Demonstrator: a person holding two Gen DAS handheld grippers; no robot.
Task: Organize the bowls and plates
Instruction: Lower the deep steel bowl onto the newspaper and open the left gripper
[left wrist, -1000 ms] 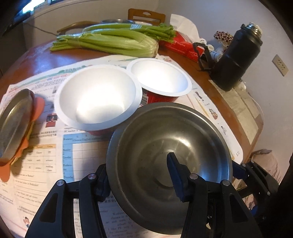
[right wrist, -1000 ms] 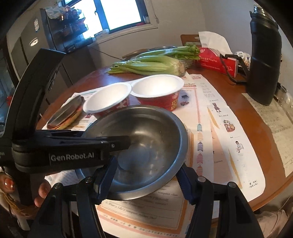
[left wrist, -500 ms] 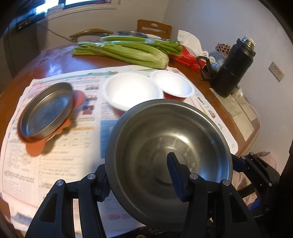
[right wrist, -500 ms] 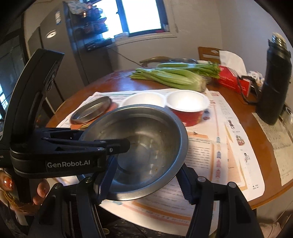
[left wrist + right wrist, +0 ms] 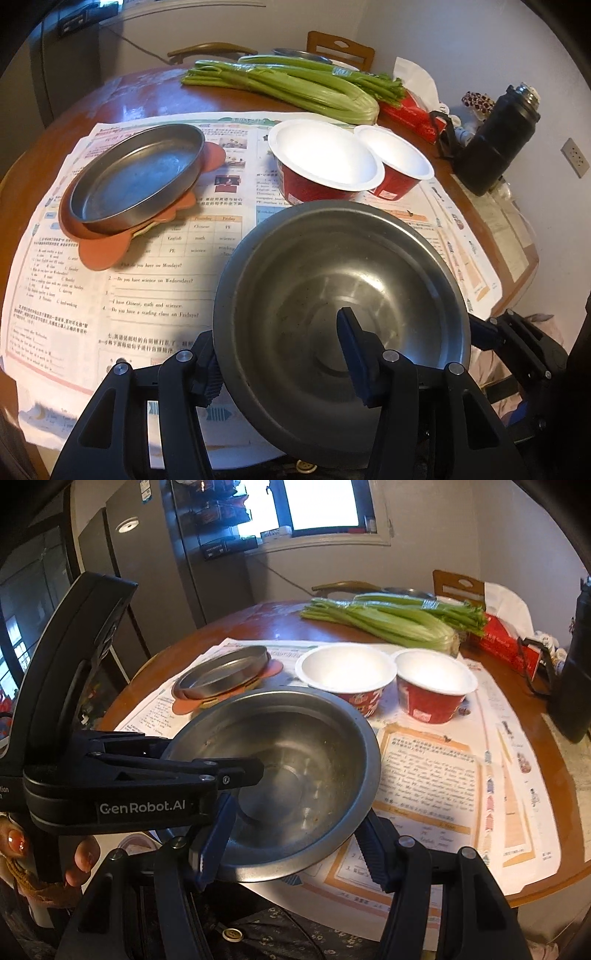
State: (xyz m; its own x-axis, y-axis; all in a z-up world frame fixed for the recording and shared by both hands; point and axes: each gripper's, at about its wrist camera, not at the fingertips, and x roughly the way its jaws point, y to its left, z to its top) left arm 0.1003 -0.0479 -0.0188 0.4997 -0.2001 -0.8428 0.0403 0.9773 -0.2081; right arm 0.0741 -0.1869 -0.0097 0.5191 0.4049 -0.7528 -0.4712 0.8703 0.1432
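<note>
showing left gripper (image 5: pixel 236 775) gripping, seemingly, steel bowl (image 5: pixel 295 775)

Steel bowl (image 5: pixel 332 280): rim clamped by left gripper (image 5: pixel 280 354), one finger (image 5: pixel 354 350) inside, the other outside. Steel plate (image 5: pixel 136 177): tilted on orange mat (image 5: pixel 107 251). Two red-walled white bowls (image 5: pixel 325 155), (image 5: pixel 399 158): touching, on printed paper (image 5: pixel 155 280). Celery (image 5: pixel 295 85), black flask (image 5: pixel 495 140): farther back on the wooden table (image 5: pixel 122 96).
</note>
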